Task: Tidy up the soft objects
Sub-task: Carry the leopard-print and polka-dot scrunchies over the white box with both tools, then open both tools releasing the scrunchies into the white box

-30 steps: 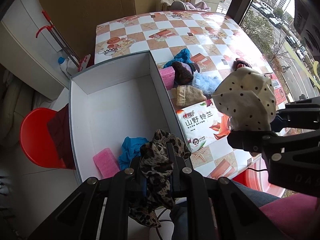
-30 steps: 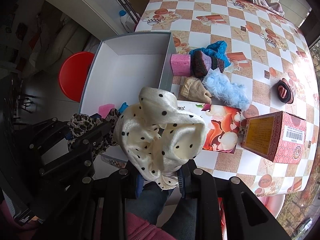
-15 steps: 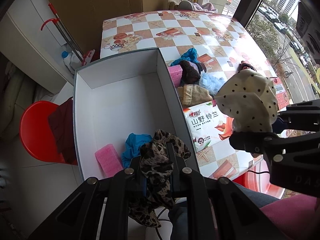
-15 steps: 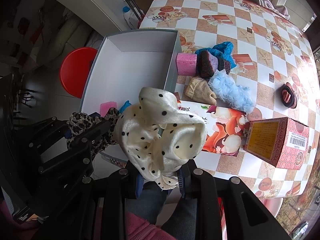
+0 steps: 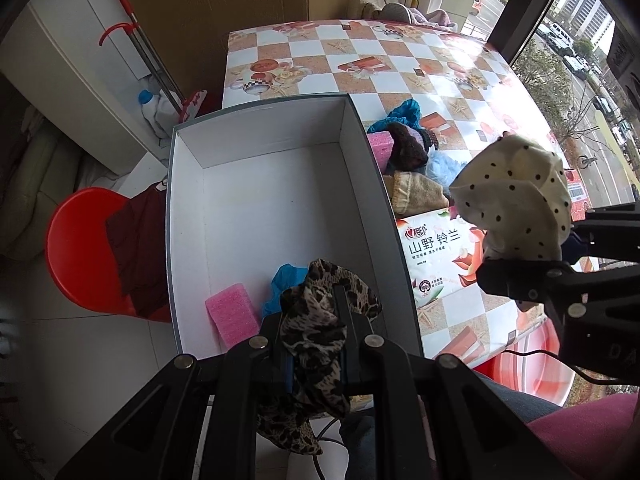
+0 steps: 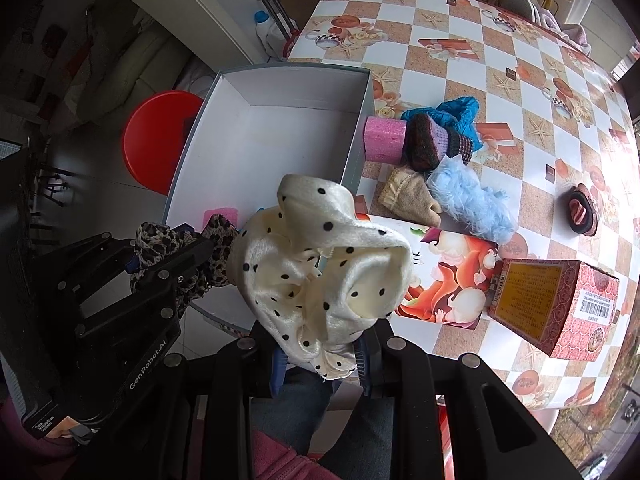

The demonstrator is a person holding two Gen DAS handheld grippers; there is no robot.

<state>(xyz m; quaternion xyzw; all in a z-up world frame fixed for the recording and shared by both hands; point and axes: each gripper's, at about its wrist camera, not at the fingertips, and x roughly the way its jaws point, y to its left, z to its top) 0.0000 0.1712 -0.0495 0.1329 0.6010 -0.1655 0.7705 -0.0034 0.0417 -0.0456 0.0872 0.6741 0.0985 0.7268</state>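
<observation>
Above the white box [image 5: 256, 208], left jaws grip a leopard scrunchie [image 5: 320, 320]; right jaws clench a dotted scrunchie [image 6: 320, 276]

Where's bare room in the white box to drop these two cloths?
The white box is bare across its middle and far end. Only the near end is crowded, with the pink sponge and blue cloth. Outside its right wall, the soft pile crowds the table.

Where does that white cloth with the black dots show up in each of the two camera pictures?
Left wrist view: the polka-dot cloth is at the right edge, clamped in the right gripper.
Right wrist view: it fills the centre, above that camera's own fingers.
Shared landmark: the white open box, left of the cloth in both.
</observation>
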